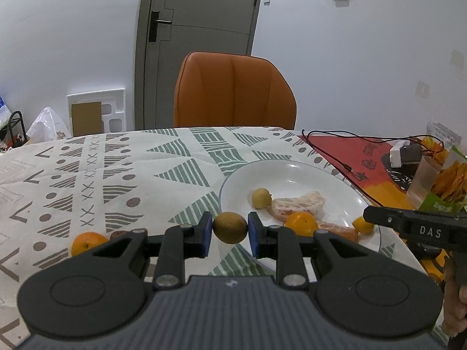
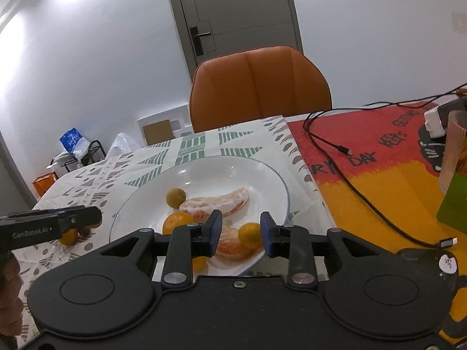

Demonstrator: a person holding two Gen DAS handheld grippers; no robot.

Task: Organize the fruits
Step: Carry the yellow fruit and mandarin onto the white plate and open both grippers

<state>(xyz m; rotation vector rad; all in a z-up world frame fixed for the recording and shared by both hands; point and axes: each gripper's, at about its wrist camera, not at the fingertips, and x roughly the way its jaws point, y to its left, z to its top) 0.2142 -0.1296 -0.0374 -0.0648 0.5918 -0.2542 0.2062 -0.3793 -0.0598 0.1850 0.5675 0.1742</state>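
Note:
My left gripper is shut on a small yellow-green round fruit, held above the patterned tablecloth just left of the white plate. On the plate lie a similar yellow-green fruit, a peeled citrus segment, a mandarin and a small orange kumquat. Another mandarin sits on the cloth at the left. My right gripper is open over the plate's near rim, with the kumquat seen between its fingers beside a second peeled segment.
An orange chair stands at the table's far side. To the right, a red and yellow mat carries a black cable, a white charger and a snack bag.

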